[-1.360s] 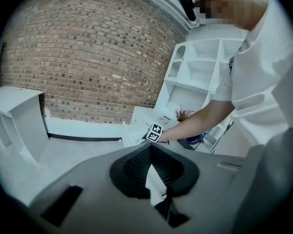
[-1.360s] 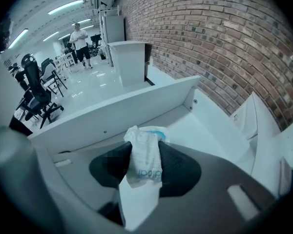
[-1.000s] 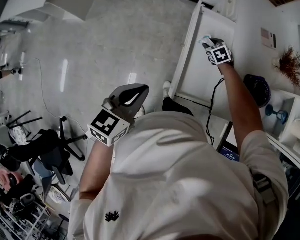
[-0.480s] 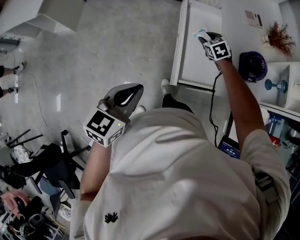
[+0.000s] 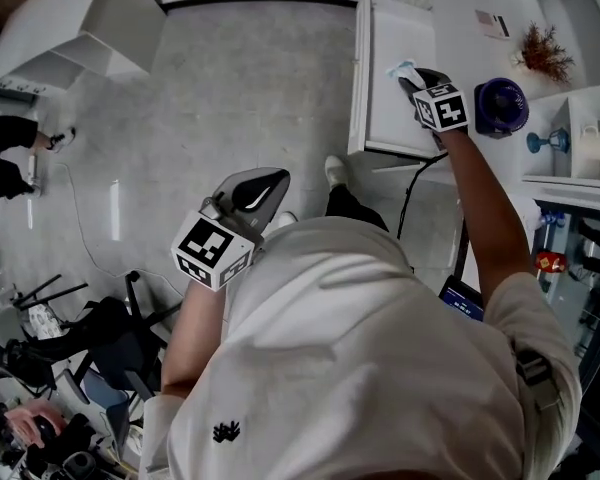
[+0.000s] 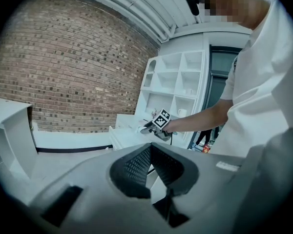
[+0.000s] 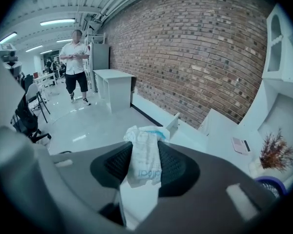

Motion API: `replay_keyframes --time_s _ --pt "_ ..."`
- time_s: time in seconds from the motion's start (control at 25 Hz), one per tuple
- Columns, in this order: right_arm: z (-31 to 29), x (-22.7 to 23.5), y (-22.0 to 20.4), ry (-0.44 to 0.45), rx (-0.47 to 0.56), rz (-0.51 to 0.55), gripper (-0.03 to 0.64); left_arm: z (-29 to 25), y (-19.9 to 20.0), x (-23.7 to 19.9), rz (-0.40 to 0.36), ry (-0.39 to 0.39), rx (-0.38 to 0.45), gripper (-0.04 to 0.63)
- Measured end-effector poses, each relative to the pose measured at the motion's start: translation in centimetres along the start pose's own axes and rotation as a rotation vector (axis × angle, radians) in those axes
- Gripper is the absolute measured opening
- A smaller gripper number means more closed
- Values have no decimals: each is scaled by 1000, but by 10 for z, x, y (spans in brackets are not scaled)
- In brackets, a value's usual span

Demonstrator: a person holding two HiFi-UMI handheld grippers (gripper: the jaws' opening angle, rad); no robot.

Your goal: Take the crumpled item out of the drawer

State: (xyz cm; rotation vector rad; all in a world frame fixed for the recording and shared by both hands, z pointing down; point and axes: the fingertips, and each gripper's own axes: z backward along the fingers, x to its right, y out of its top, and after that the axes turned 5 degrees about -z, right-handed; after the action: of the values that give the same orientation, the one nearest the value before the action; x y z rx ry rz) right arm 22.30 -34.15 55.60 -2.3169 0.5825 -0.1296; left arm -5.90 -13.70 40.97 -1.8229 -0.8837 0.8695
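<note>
The crumpled item [image 7: 145, 161], white paper with blue print, sticks up between the pads of my right gripper [image 7: 145, 147], which is shut on it. In the head view that gripper [image 5: 418, 76] hangs over the right side of the open white drawer [image 5: 380, 88], and the crumpled item [image 5: 402, 69] pokes out past its tips. My left gripper [image 5: 256, 190] is held in front of the person's chest, far from the drawer. Its jaws [image 6: 150, 152] meet at the tips with nothing between them.
White shelves at the right hold a dried plant [image 5: 543, 50], a dark blue fan [image 5: 502, 103] and a mug [image 5: 592, 143]. A black cable [image 5: 412, 190] hangs below the drawer. Chairs [image 5: 90, 333] stand at lower left. A person [image 7: 75, 65] stands far off beside a white table [image 7: 112, 86].
The head view has swung, so the drawer and shelves sit differently in the frame. My right gripper stays shut on the crumpled item above the drawer. The left gripper has barely moved.
</note>
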Motion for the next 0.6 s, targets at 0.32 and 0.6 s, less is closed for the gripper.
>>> replay_keyframes --time_s 0.32,0.6 --pt "53 -49 12 -1 72 -16 158 34 -20 23 -17 -35 0 6" --pt "90 -85 18 16 111 -4 155 48 -27 36 -24 -59 9 6"
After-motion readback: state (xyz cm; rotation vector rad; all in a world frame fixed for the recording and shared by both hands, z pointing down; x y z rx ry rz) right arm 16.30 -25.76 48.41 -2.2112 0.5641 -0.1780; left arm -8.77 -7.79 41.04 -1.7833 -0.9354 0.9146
